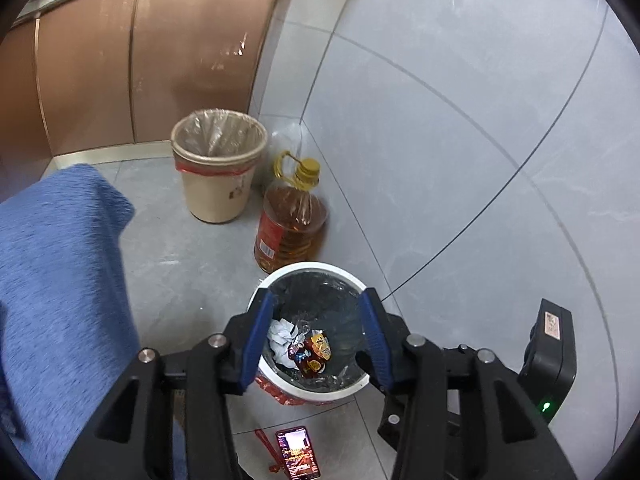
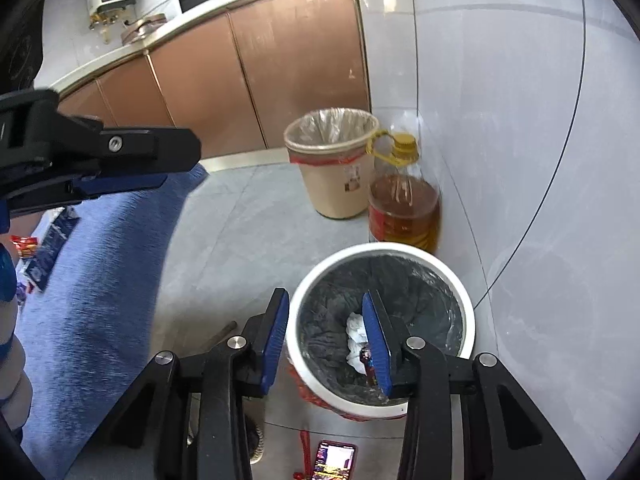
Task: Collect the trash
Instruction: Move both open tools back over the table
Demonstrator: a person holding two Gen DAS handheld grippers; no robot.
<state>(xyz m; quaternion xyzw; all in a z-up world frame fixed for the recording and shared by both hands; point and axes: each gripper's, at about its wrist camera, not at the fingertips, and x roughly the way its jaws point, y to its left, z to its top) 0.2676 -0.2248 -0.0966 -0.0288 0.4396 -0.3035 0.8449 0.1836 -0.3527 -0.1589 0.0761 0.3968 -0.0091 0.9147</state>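
Hovering above the bin (image 1: 316,269), angled down into its dark liner. Left tongs (image 1: 318,296) parted, blue pads wide, gripping nothing. Right tongs (image 2: 325,294) parted too and empty, one pad outside the white rim, the other over the liner.

Already lying at the bottom of the bin: a paper wad (image 1: 282,334), white and crumpled, touching a wrapper (image 1: 316,354), glossy red and orange, creased, partly on top of the wad. Nothing to fetch there.

Probably turning next on the floor litter (image 2: 44,248), seen only at the far left edge of the right wrist view: flat packets, blue and red, loosely heaped on the tiles beyond the blue cloth (image 1: 60,280). Well apart from the bin and off to the left of both tools. Blue packets apparently lying slanted, long side running up to the right, though too small and edge-warped to say for sure. Nearer to the left tongs by the look of it, so likely that hand's reach, with a swing left and down and pads set across the short side.

Standing clear behind the bin: a beige bin (image 1: 218,168) and an oil bottle (image 1: 292,220). Just in front of it, a lit phone (image 1: 298,456) on the tiles; not trash, best avoided.
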